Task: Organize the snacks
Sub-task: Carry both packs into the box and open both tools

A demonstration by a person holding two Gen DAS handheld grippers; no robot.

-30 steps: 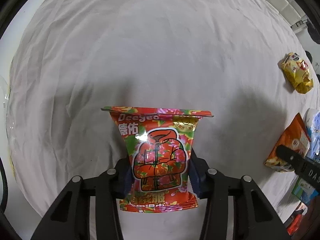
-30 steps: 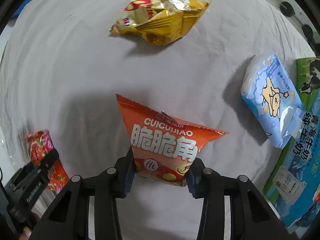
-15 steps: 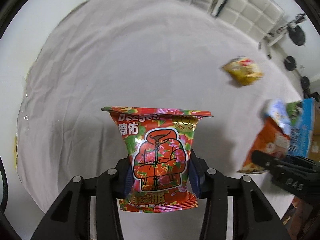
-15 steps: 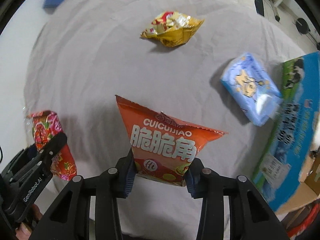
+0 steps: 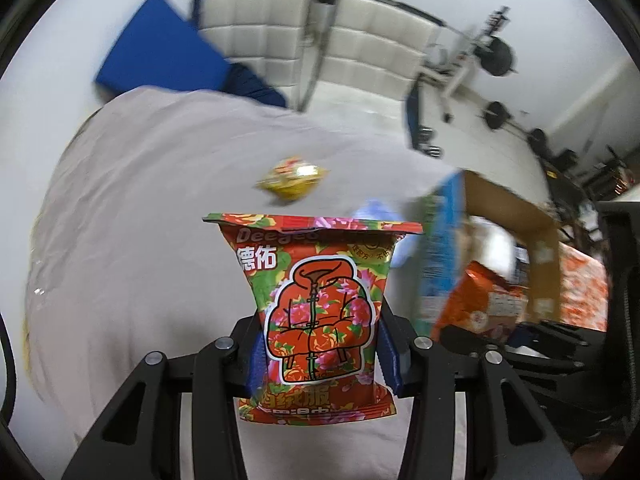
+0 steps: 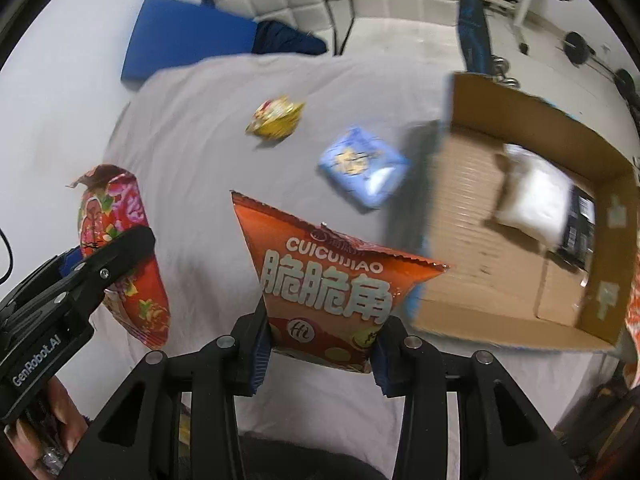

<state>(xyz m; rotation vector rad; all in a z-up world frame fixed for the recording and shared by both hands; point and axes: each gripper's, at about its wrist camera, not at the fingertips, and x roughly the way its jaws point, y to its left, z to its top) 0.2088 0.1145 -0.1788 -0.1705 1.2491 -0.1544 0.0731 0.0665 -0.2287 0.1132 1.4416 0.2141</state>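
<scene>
Progress looks early: left gripper (image 5: pixel 320 364) pinches a red floral foil snack bag (image 5: pixel 316 308), right gripper (image 6: pixel 320 344) pinches an orange foil chip bag (image 6: pixel 328 276), both held aloft; yellow crinkled packet (image 6: pixel 275 117) and pale blue pouch (image 6: pixel 362 168) lie mid-sheet, outside the open cardboard box (image 6: pixel 500 316) at the bed's right edge.

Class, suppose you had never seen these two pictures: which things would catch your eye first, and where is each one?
First, the two bright packets held up above the table: a red flowered snack bag clamped in the left gripper and an orange chip bag in the right gripper. Next, the open cardboard box at the right, with a yellow packet and blue packet lying on the grey cloth.
</scene>
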